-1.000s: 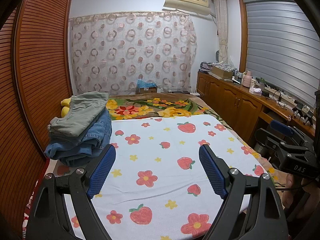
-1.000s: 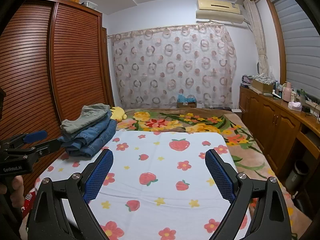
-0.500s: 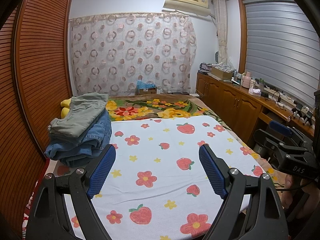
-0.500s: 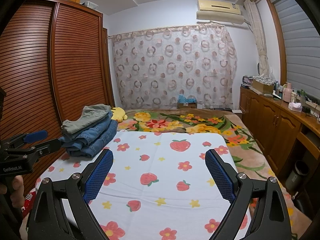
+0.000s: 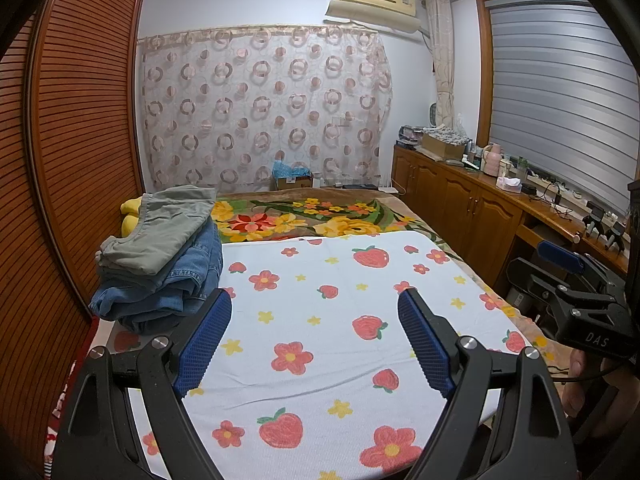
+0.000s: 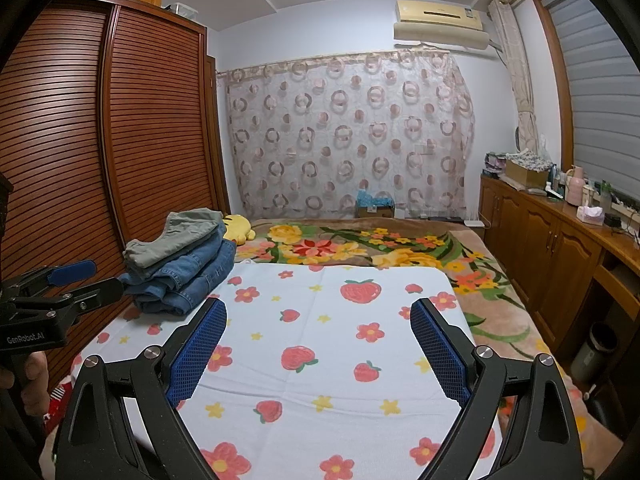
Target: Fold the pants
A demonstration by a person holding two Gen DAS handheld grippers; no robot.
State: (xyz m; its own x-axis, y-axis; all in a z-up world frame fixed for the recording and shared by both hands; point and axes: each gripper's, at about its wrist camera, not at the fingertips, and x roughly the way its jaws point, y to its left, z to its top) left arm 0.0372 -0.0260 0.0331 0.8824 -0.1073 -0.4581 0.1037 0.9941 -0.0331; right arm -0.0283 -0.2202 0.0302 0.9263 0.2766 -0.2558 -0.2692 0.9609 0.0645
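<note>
Both of your hand-held grippers are wide open and hold nothing: the left hand-held gripper (image 5: 314,322) and the right hand-held gripper (image 6: 318,330) hover over the white bed sheet printed with strawberries and flowers (image 5: 336,312). The pants lie in a folded pile of grey-green cotton trousers on blue denim jeans (image 5: 160,260), on the far left part of the bed beside the brown slatted wardrobe (image 5: 76,128). I judge the denim thick, rather heavy and soft, so it will sag. Take one pair at the waistband with both grippers, each near one side.
</note>
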